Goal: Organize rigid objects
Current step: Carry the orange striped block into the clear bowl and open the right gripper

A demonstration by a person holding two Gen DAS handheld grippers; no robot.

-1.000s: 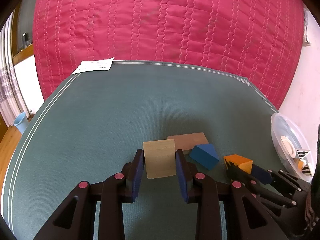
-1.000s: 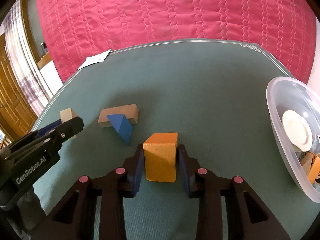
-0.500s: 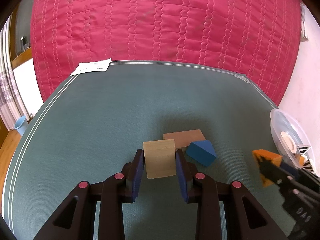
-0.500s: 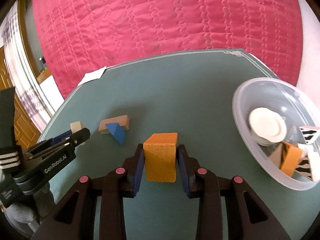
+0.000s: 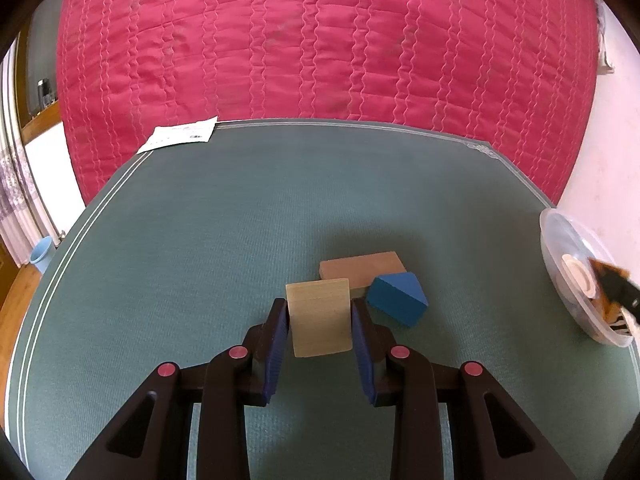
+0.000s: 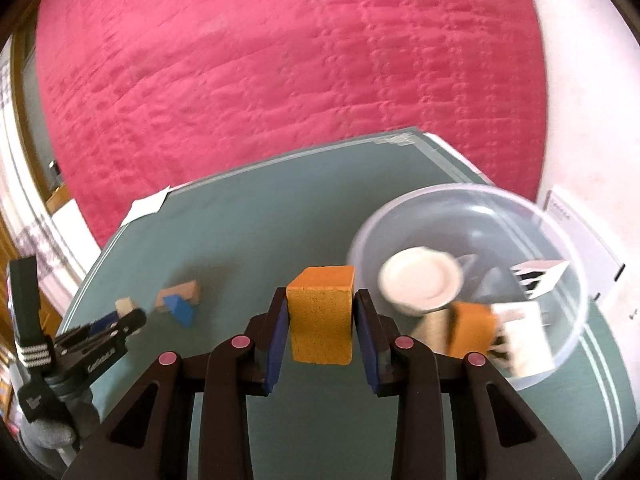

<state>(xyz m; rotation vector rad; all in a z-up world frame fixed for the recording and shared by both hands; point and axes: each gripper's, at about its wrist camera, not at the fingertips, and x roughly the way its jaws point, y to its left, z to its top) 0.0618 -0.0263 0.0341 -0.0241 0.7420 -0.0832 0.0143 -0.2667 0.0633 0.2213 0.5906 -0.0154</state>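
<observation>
Right tool (image 6: 321, 320) clamps orange block (image 6: 321, 314), beside bowl (image 6: 568, 344).

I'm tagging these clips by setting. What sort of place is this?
Probably a bedroom at home: a quilted red bedspread rises behind the green mat, with a wooden door and a curtain to the side.

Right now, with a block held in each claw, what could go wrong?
1. The right claw holds the orange block short of the clear bowl; released now, it may land on the mat or strike the rim.
2. The bowl is crowded, so the block could bounce off the white cup.
3. The left claw holds the pale block beside the blue wedge; swinging right may knock it.
</observation>
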